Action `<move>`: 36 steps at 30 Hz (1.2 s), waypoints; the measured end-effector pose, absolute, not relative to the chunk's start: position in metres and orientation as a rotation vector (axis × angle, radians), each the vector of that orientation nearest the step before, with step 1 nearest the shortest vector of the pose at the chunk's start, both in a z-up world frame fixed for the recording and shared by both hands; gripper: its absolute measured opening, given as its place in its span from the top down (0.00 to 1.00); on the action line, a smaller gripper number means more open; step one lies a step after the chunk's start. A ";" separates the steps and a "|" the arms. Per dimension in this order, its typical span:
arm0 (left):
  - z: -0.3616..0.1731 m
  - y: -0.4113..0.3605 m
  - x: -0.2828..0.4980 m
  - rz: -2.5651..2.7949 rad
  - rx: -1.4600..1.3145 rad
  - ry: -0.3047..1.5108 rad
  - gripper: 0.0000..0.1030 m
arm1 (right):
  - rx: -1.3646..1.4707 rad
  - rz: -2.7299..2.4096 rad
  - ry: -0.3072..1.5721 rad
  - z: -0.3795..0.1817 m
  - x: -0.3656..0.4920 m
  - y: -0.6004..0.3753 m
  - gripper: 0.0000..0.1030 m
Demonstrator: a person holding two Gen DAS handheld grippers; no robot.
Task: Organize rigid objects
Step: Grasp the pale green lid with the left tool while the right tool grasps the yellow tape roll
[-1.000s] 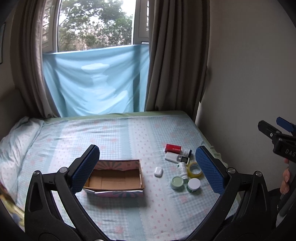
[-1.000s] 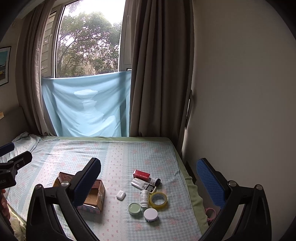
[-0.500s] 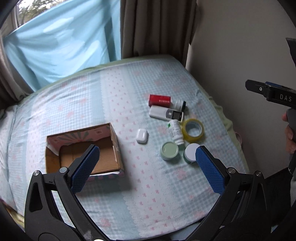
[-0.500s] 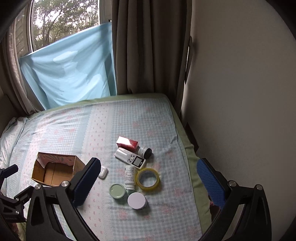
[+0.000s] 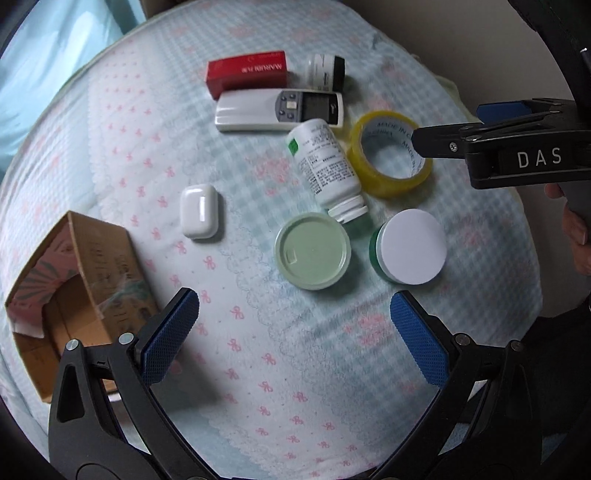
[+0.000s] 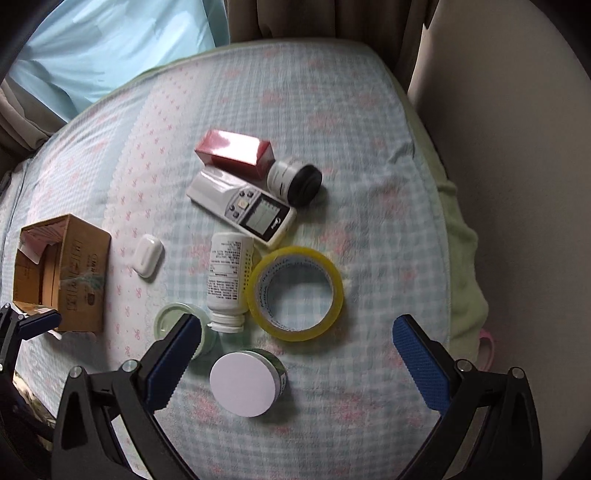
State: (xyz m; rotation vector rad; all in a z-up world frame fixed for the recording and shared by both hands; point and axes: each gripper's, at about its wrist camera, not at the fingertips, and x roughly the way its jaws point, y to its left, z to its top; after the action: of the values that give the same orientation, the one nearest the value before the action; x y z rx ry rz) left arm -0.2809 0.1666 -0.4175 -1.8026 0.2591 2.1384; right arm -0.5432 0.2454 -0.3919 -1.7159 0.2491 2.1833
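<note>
On the bed lie a red box [image 5: 246,72], a white remote [image 5: 277,109], a black-capped jar [image 5: 327,72], a white pill bottle [image 5: 327,170], a yellow tape roll [image 5: 389,155], a white earbud case [image 5: 199,210], a pale green lid [image 5: 312,251] and a white-lidded green jar [image 5: 410,251]. An open cardboard box [image 5: 70,291] stands to the left. My left gripper [image 5: 291,332] is open and empty, above the bed just short of the green lid. My right gripper [image 6: 295,350] is open and empty, over the white-lidded jar [image 6: 245,384] and tape roll [image 6: 295,291].
The bed's right edge meets a beige wall [image 6: 517,184]. Brown curtains [image 6: 314,18] and a light blue cloth [image 6: 110,48] hang at the far side. The right gripper's body [image 5: 517,155] reaches in over the tape roll in the left wrist view.
Both grippers have tilted down and moved much closer to the bed; the objects now fill the views. Both stay open and empty.
</note>
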 end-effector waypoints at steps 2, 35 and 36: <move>-0.440 0.176 -0.287 2.094 -1.818 0.311 0.00 | -1.762 2.147 0.263 -0.416 -0.546 0.250 0.00; -0.519 0.200 -0.311 2.013 -1.789 0.362 0.34 | -1.964 2.190 -0.071 -0.483 -0.570 0.262 0.06; -0.519 0.200 -0.311 2.019 -1.791 0.367 0.34 | -1.962 2.191 -0.072 -0.482 -0.570 0.262 0.06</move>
State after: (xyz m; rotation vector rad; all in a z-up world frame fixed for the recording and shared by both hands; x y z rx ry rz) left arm -0.3107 0.2004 -0.5189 -1.7911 0.3670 2.0185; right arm -0.5696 0.2625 -0.4821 -1.9624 -0.0723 2.1909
